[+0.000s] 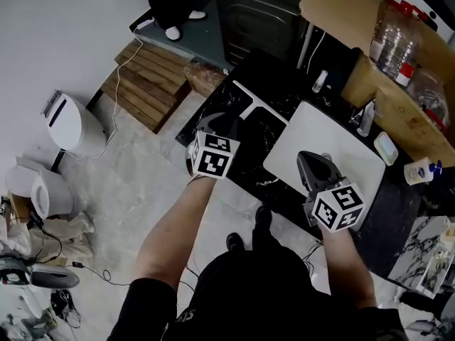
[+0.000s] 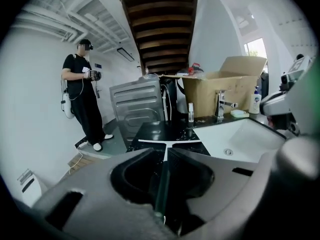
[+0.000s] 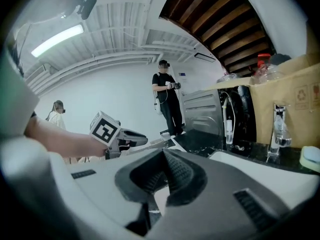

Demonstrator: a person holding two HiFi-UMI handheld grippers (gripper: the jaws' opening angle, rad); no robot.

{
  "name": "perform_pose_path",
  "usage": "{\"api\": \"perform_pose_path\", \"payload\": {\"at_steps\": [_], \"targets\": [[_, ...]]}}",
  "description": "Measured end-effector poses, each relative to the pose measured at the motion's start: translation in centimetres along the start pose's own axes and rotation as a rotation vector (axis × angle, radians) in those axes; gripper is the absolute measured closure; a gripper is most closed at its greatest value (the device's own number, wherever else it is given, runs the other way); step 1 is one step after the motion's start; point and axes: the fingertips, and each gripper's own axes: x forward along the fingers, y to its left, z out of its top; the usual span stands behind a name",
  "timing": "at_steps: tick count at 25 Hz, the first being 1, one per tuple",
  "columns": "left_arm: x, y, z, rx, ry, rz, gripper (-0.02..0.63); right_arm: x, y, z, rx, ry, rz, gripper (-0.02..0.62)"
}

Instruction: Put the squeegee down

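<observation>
The squeegee [image 2: 166, 143] lies flat on the black counter [image 2: 155, 130], its white blade [image 2: 190, 142] running crosswise and its handle [image 2: 166, 149] pointing back at the left tool [image 1: 217, 121]. That tool hangs just over the handle's near end. Its jaws stand a narrow slit apart, and the pads do not appear to press on anything, so the putting-down itself looks done and what remains is a clean exit. The right tool [image 1: 311, 156] hovers over the white sink [image 1: 313, 126] with its jaws drawn together at the tips and nothing between them. It plays no part here and is best kept where it is, away from the blade. For the left tool, the sound move is probably to draw up and back along the line of the handle. A sideways move risks a pad catching the handle's end, which could swing the blade across the counter or nudge it toward the sink's rim. The handle's tip is hidden behind the jaw tips in the left gripper view, so whether it is fully free of them cannot be told. A little more spread before lifting away would be the safer choice. The squeegee looks light and thin and would likely slide easily on the glossy counter, so a slow exit suits it better than a quick one.
</observation>
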Motion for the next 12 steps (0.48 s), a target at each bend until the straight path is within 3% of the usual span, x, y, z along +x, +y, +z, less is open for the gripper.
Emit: {"api": "perform_pose_path", "payload": {"at_steps": [6,12], "targets": [[-6.7,0.2,1.2,-0.030,-0.084,-0.033,0.563,0.2,4.3,1.5,-0.041,-0.020,0.040,0.591],[-13.5,0.7,1.2,-0.065,-0.172,-0.004,0.588,-0.4,9.1,1.5,-0.112,-0.004,0.093,0.591]]}}
